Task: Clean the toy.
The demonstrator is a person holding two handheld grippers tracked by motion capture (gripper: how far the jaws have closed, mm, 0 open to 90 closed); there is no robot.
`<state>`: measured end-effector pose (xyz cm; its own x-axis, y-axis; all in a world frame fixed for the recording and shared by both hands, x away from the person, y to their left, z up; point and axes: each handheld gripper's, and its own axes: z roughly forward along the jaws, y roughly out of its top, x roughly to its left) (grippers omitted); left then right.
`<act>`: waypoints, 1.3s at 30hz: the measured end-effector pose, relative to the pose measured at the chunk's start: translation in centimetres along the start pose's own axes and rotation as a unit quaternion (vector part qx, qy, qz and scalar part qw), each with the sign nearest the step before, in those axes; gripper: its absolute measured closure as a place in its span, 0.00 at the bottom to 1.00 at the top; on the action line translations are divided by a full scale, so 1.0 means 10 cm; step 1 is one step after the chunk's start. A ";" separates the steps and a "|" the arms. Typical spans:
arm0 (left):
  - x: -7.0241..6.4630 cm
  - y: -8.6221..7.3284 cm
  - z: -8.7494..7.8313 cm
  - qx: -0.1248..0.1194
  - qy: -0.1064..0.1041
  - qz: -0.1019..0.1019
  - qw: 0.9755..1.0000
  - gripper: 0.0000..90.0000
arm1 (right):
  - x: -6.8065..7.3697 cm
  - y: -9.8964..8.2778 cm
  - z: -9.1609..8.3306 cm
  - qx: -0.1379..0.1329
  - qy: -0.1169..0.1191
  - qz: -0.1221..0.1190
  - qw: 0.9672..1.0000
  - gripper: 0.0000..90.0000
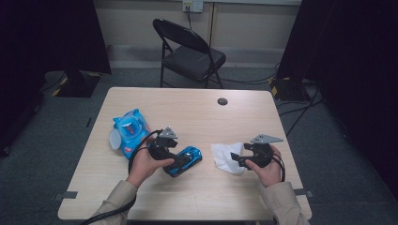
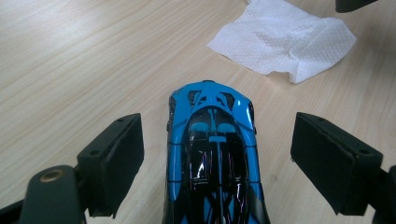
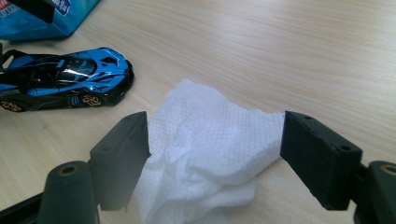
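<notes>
Here the left gripper (image 2: pixel 217 163) stands spread around the car (image 2: pixel 212 154) at lower centre, the right gripper (image 3: pixel 215 161) spread over the tissue (image 3: pixel 210 149) on the tabletop (image 2: pixel 70 70); a careless closing could shove the car or bunch the tissue.

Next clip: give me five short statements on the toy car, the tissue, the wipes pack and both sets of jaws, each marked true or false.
1. The glossy blue and black toy car lies between the left gripper jaws without being pinched. True.
2. The crumpled white paper tissue is draped over the car. False: it lies apart on the light wooden table.
3. The right gripper jaws stand open around the tissue. True.
4. The blue wipes pack sits right of the tissue. False: it sits left of the car.
5. The car lies on its roof. False: it stands on its wheels.
</notes>
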<state>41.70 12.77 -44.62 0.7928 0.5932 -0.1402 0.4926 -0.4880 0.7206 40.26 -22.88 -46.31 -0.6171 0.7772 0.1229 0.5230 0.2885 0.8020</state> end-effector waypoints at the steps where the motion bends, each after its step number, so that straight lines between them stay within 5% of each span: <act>1: 0.00 0.00 -0.01 -0.002 -0.001 -0.001 1.000 0.19 | 0.01 0.00 -0.01 0.000 0.003 -0.001 1.000 0.26; 17: 0.01 -0.12 -0.14 -0.007 -0.006 -0.011 1.000 0.19 | 0.02 -0.03 -0.07 0.003 0.021 -0.008 1.000 0.19; 39: 0.03 -0.32 -0.36 -0.004 -0.002 0.003 1.000 0.19 | 0.00 -0.17 -0.18 0.012 0.027 -0.016 0.999 0.20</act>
<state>39.04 16.85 -44.54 0.7977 0.5871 -0.1379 0.4840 -0.4867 0.7272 38.36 -24.40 -46.62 -0.6639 0.7364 0.1299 0.5166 0.3261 0.7917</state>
